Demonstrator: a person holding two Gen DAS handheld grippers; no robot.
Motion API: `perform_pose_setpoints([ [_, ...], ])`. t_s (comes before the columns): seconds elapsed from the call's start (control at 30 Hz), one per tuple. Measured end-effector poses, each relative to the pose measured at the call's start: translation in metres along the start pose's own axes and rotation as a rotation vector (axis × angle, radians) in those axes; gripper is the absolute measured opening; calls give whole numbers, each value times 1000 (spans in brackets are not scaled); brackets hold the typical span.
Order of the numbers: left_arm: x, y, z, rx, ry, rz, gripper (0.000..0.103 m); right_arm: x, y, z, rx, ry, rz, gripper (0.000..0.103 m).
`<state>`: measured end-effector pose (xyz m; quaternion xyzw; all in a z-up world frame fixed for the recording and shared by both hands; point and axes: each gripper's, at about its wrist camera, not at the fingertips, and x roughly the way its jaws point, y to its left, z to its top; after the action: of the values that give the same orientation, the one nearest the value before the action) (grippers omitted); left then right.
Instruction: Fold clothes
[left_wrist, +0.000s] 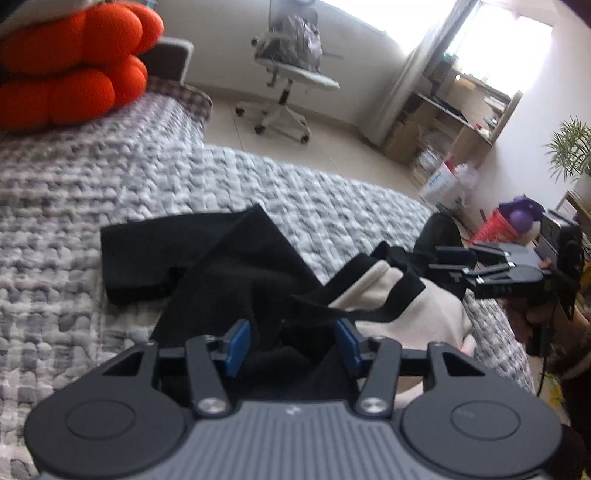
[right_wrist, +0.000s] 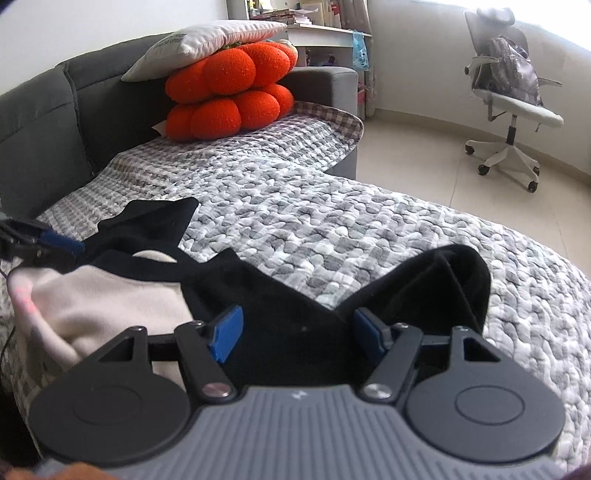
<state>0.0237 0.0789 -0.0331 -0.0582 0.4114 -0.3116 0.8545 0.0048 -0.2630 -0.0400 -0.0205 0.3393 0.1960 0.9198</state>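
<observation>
A black garment (left_wrist: 240, 258) with a cream inner side (left_wrist: 436, 306) lies crumpled on the grey quilted sofa cover (left_wrist: 110, 177). My left gripper (left_wrist: 292, 343) is open, its blue pads on either side of a bunched black fold. In the left wrist view my right gripper (left_wrist: 445, 260) sits at the garment's right end, by a black band. The right wrist view shows my right gripper (right_wrist: 298, 332) open over the black cloth (right_wrist: 280, 295), with the cream part (right_wrist: 103, 299) to its left. My left gripper (right_wrist: 55, 243) shows at the far left edge, against the cloth.
Two orange cushions (right_wrist: 229, 96) under a white pillow (right_wrist: 207, 40) sit at the sofa's far end, against the dark backrest (right_wrist: 37, 129). A white office chair (right_wrist: 513, 96) stands on the tiled floor. Wooden shelves (left_wrist: 454, 122), boxes and a plant (left_wrist: 569, 147) are on the right.
</observation>
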Motion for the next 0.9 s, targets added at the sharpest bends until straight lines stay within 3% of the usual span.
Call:
perform_pose_setpoints([
  [0.33, -2, 1, -11, 12, 85, 53, 43, 25, 3, 11, -32, 36, 8, 67],
  [0.53, -9, -3, -17, -3, 80, 64, 27, 25, 11, 8, -89, 33, -25, 63],
  [0.63, -13, -6, -20, -10, 76, 69, 13, 20, 12, 9, -98, 24, -40, 62],
  [0.9, -23, -12, -27, -29, 68, 85, 9, 4, 21, 17, -146, -8, -27, 62],
])
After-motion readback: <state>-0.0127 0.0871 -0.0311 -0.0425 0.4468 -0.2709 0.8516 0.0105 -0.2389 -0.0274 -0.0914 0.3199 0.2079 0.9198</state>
